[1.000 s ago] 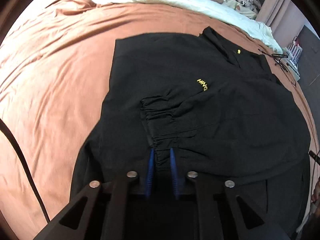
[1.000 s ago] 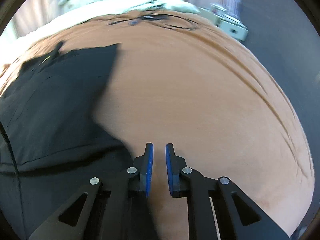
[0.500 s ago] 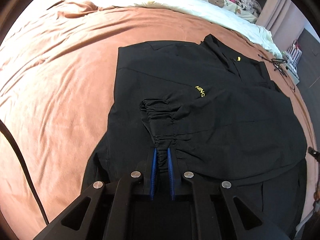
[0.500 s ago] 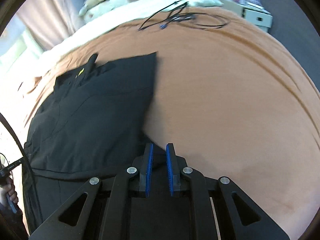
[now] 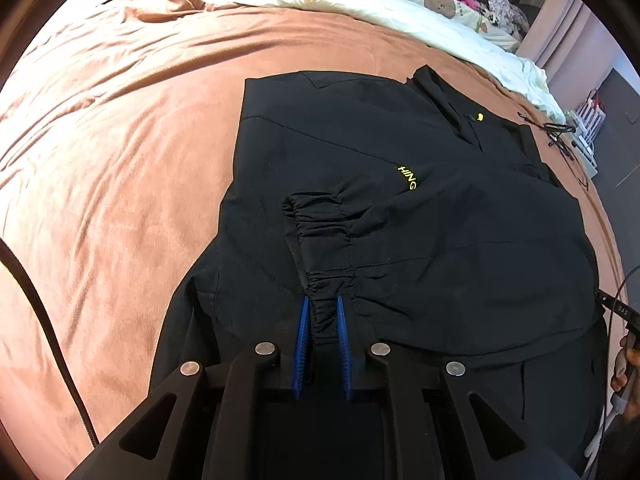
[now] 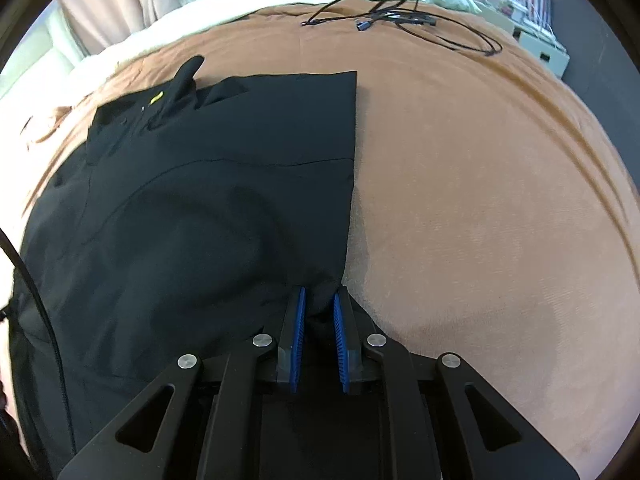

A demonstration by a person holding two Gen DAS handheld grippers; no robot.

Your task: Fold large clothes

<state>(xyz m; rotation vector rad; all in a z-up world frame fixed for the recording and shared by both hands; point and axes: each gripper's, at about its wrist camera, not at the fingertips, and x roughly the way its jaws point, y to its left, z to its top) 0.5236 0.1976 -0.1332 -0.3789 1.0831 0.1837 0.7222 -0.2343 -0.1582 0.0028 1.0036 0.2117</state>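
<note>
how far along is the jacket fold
Done: jacket lies flat on the bed, a sleeve folded across it. In hand: left gripper pinches the gathered cuff; right gripper pinches the side edge. Left: folding the body in half.

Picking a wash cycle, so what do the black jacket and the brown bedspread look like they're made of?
Black jacket: likely thin woven synthetic, matte, with crisp flat folds and a gathered elastic cuff. Brown bedspread: probably soft, velvety brushed fabric, showing fine ribbing and faint sheen.
</note>
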